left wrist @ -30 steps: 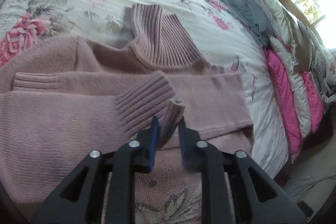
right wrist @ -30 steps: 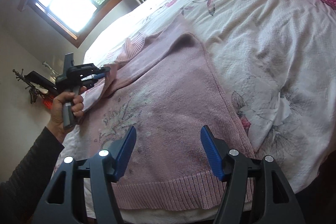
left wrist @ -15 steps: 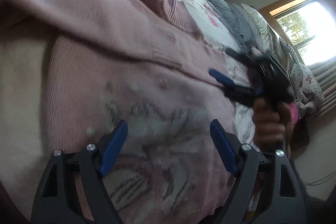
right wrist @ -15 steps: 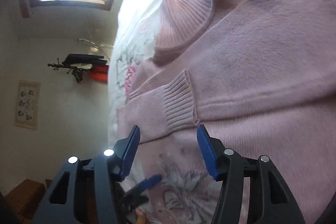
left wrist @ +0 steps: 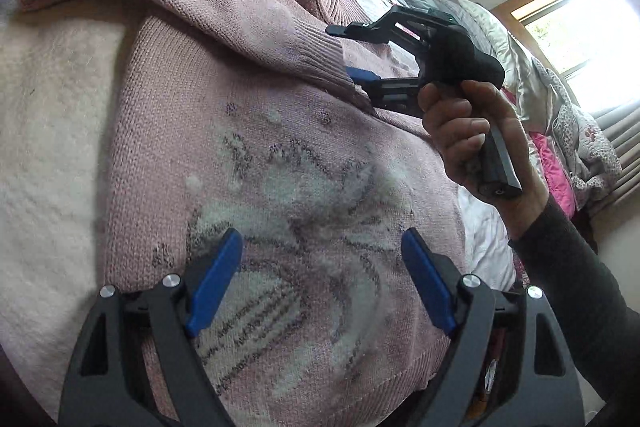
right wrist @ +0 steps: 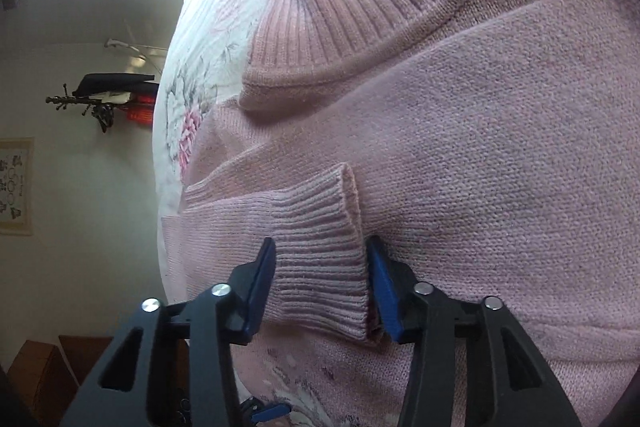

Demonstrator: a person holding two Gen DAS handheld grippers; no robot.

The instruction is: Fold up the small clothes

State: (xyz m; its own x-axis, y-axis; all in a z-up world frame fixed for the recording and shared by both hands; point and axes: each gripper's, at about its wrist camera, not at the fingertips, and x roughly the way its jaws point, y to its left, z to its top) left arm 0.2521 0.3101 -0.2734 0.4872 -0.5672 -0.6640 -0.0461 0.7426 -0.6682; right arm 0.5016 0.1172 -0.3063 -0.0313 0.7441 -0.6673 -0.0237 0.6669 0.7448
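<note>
1. Here, my left gripper [left wrist: 322, 281] hangs with its blue fingers [left wrist: 216, 281] spread wide apart and nothing between them; the pale flower pattern [left wrist: 304, 219] knitted into the pink sweater [left wrist: 192, 115] lies right under and ahead of them.
2. The sweater is spread flat on the bedspread [left wrist: 48, 131], which shows to the left of my left fingers.
3. My right gripper [right wrist: 322, 287] has its fingers on either side of the ribbed cuff [right wrist: 320, 251] of a sleeve; they are partly closed, and the pads look to touch the cuff's edges, but I cannot tell whether they pinch it.
4. That sleeve lies folded across the sweater's chest, the cuff running straight out from between my right fingers.
5. Beyond the cuff, further ahead of my right fingers, sits the ribbed collar [right wrist: 360, 7].
6. From my left camera, my right hand [left wrist: 476, 131] grips the tool's handle ahead and to the right of my left fingers, in a dark sleeve [left wrist: 580, 287].
</note>
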